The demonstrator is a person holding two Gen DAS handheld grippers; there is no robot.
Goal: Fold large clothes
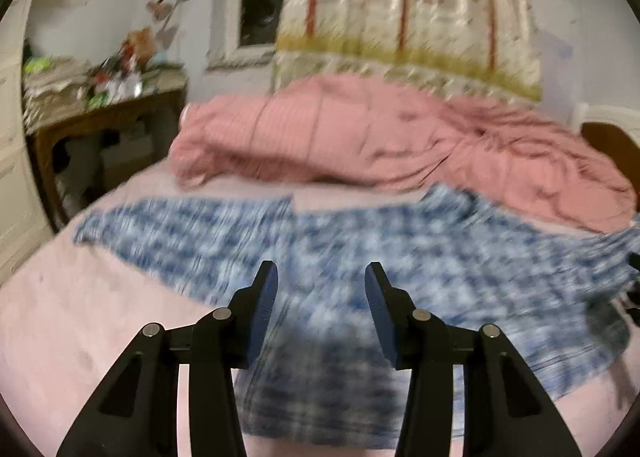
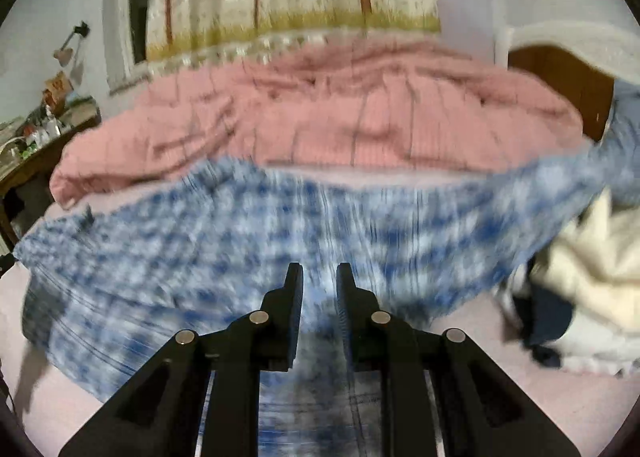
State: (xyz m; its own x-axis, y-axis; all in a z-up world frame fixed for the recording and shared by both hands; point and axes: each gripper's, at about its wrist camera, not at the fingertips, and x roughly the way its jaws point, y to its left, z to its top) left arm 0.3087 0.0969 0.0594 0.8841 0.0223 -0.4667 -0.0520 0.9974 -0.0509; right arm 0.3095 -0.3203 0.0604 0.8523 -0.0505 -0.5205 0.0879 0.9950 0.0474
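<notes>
A: What's nearest the lens?

B: In the left wrist view, the left gripper (image 1: 322, 277) at the bottom middle of the frame. Its jaws stand well apart, and I see nothing pinched between the pads; the blurred blue checked garment (image 1: 360, 257) shows through the gap and runs down under them.

A: And the other one?

B: The right gripper (image 2: 319, 277) sits at the bottom middle of the right wrist view, jaws nearly together with a thin slot left. The blue checked garment (image 2: 240, 233) fills that slot, but the blur hides whether the pads actually press on it, so I can't tell.

A: Where is the garment overall?

B: Spread across the middle of both frames on the pale pink bed sheet (image 1: 80, 321), in front of the heaped pink blanket (image 1: 340, 137).

A: Anything else?

B: A cream-coloured pile of clothes (image 2: 592, 261) at the right edge of the right view, a cluttered wooden desk (image 1: 104, 113) at the left, and a tree-print curtain (image 1: 400, 9) along the top.
</notes>
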